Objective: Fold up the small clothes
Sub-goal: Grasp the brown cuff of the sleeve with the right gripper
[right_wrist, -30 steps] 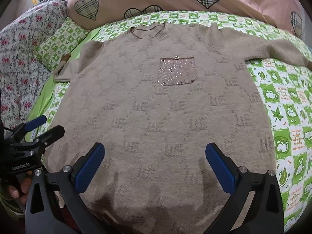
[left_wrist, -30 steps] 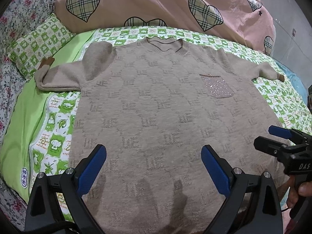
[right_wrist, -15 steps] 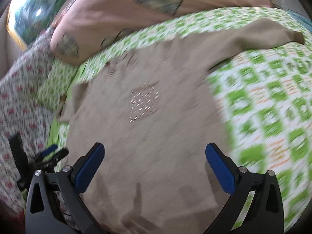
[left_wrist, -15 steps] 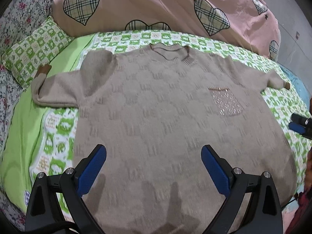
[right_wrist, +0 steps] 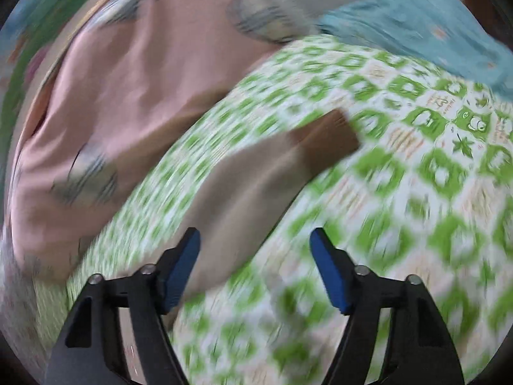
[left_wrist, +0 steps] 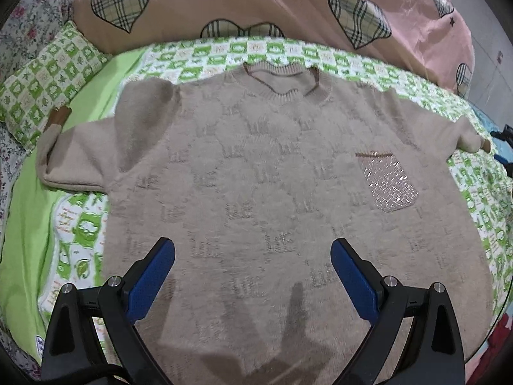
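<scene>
A beige knitted sweater (left_wrist: 256,192) lies flat, front up, on the green-and-white checked bed sheet (left_wrist: 77,234), with a sparkly chest pocket (left_wrist: 389,181) and both sleeves spread. My left gripper (left_wrist: 253,276) is open and empty above the sweater's lower body. My right gripper (right_wrist: 255,263) is open and empty above the sweater's right sleeve (right_wrist: 256,189), whose brown cuff (right_wrist: 330,134) points up right. The right wrist view is blurred by motion. The right gripper's tips show at the far right edge of the left wrist view (left_wrist: 503,147), beside the right cuff.
A pink quilt with plaid hearts (left_wrist: 256,6) lies along the head of the bed. A checked pillow (left_wrist: 41,77) is at the left. A blue cloth (right_wrist: 433,29) lies beyond the sheet's right side.
My right gripper has swung away from the sweater's hem to its right sleeve and narrowed its opening a little. My left gripper has risen slightly over the sweater's lower body.
</scene>
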Action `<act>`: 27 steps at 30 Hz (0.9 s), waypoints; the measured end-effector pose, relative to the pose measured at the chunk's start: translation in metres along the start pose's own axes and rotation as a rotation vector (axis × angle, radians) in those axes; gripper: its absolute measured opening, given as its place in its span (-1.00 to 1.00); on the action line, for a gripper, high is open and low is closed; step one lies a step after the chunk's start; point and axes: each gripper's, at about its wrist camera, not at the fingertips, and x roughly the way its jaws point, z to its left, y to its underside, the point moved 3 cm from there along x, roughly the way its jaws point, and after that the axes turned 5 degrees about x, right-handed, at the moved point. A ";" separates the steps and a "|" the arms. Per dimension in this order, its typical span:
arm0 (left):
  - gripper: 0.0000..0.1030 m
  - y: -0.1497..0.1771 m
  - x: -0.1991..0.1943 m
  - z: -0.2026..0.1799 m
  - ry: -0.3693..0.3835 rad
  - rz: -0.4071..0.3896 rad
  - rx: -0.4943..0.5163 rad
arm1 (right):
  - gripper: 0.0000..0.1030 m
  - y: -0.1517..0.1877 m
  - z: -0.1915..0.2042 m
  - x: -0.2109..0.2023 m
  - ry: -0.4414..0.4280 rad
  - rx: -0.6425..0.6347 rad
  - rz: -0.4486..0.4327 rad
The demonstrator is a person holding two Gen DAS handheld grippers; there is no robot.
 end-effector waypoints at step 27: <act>0.91 0.007 -0.002 0.029 0.095 -0.013 -0.071 | -0.74 0.246 0.272 0.027 -0.614 -0.320 0.497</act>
